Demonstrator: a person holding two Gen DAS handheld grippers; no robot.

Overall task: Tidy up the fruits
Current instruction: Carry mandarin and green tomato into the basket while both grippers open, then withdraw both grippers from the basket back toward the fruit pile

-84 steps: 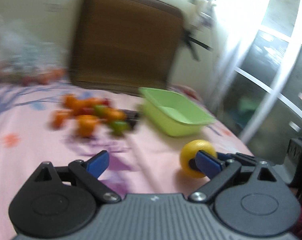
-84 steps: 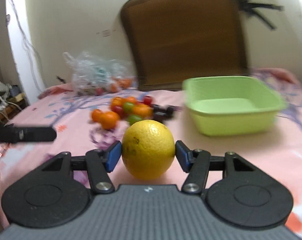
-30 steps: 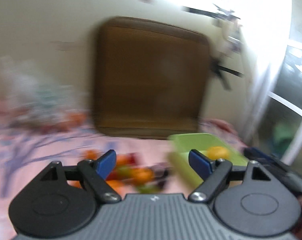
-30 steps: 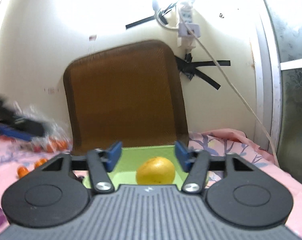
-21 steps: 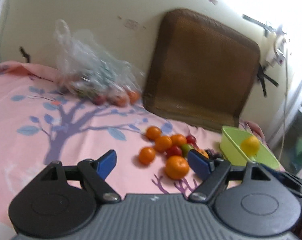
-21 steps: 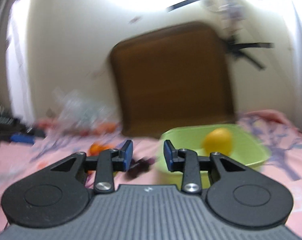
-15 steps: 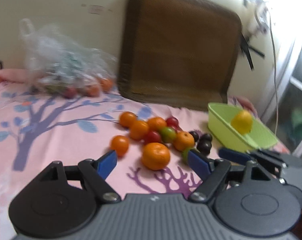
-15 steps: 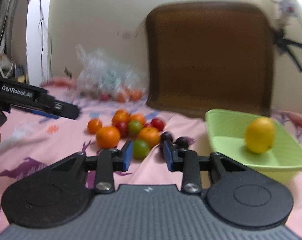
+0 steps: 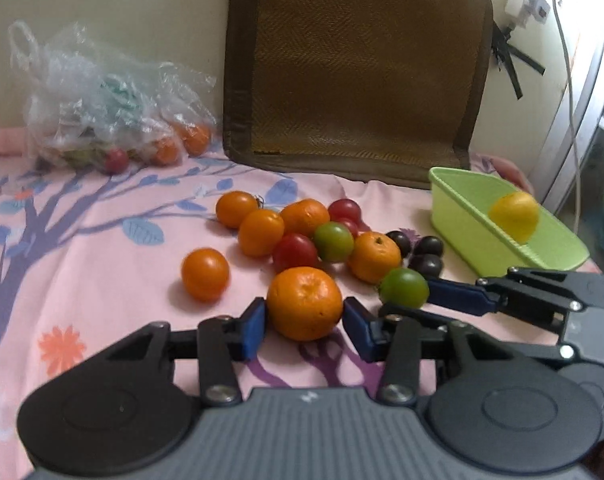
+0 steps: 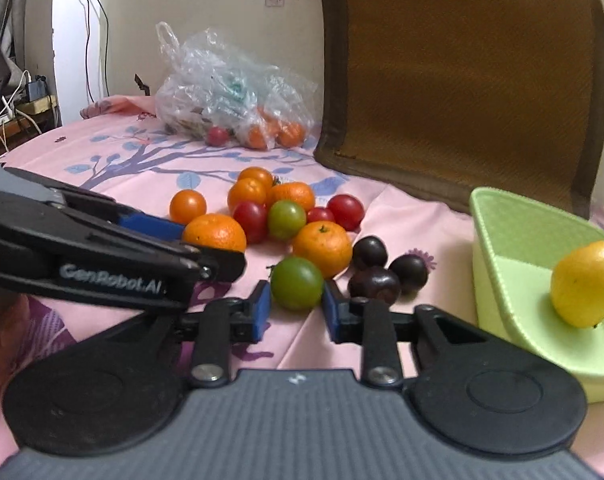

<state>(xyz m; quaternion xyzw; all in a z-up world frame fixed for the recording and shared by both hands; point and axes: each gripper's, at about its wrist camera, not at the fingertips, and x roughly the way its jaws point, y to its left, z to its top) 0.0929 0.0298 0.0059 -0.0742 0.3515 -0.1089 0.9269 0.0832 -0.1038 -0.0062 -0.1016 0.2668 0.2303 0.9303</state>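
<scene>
On the pink sheet lies a pile of small fruits. My left gripper (image 9: 305,318) is low over it, jaws closing, and its blue pads meet both sides of the nearest mandarin (image 9: 303,302), which rests on the sheet. My right gripper (image 10: 296,302) is also closing, its pads against a green tomato (image 10: 296,283) at the front of the pile. In the left wrist view, a right finger (image 9: 455,299) touches that green tomato (image 9: 403,290). A yellow lemon (image 10: 585,284) lies in the light green basin (image 10: 497,264) on the right.
Other mandarins, red and green tomatoes and three dark plums (image 10: 381,270) crowd just behind the two gripped fruits. A clear plastic bag (image 9: 102,120) of fruit sits at the back left. A brown cushion (image 9: 353,64) leans on the wall. The two grippers are close side by side.
The right gripper left the lemon in the basin, swung left and down to the pile and narrowed around the green tomato. The left gripper sank and its jaws narrowed around the mandarin.
</scene>
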